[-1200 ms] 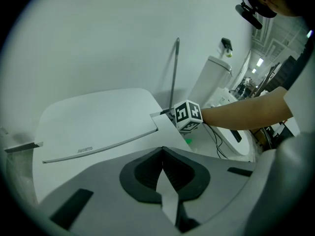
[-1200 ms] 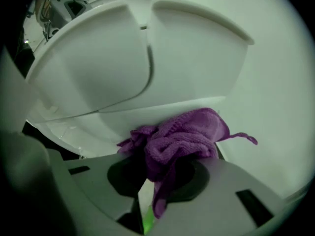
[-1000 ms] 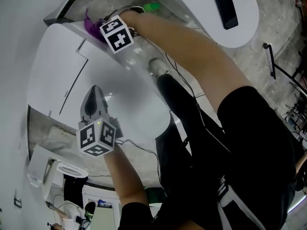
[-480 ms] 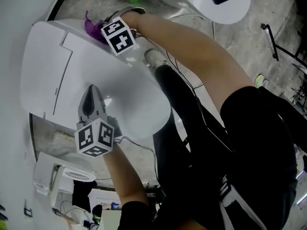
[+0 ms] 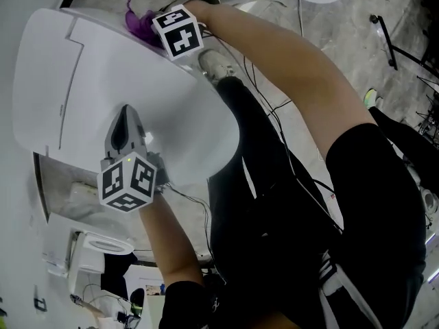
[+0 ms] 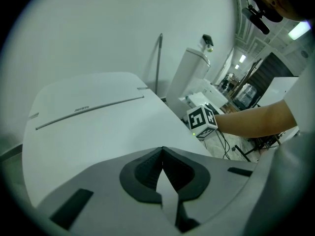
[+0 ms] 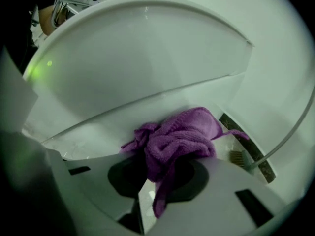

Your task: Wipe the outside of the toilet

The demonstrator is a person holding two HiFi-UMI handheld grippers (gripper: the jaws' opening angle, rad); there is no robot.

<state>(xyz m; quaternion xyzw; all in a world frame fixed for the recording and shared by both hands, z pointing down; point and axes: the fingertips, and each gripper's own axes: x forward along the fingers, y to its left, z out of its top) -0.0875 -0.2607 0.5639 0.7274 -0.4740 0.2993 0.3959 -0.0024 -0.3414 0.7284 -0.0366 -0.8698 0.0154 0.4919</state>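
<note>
The white toilet [image 5: 185, 122] fills the head view's upper left, its lid closed. My right gripper [image 7: 162, 181] is shut on a bunched purple cloth [image 7: 179, 139], pressed against the toilet's outer side [image 7: 128, 112] just below the lid's rim. In the head view the purple cloth [image 5: 139, 27] pokes out beside the right gripper's marker cube [image 5: 177, 31] at the toilet's far edge. My left gripper [image 5: 122, 132] rests over the lid [image 6: 93, 132], jaws shut with nothing between them; the left gripper [image 6: 161, 154] points toward the tank end.
A person's legs in black trousers [image 5: 274, 204] and a shoe [image 5: 214, 64] stand close beside the toilet on the grey floor. Cables [image 5: 288, 149] trail along the floor. A white wall [image 6: 98, 28] and a thin pipe [image 6: 158, 63] rise behind the toilet.
The view has shifted so the toilet sits higher and further left. My right gripper with the cloth has slid along the toilet's far edge; the left gripper has stayed on the lid.
</note>
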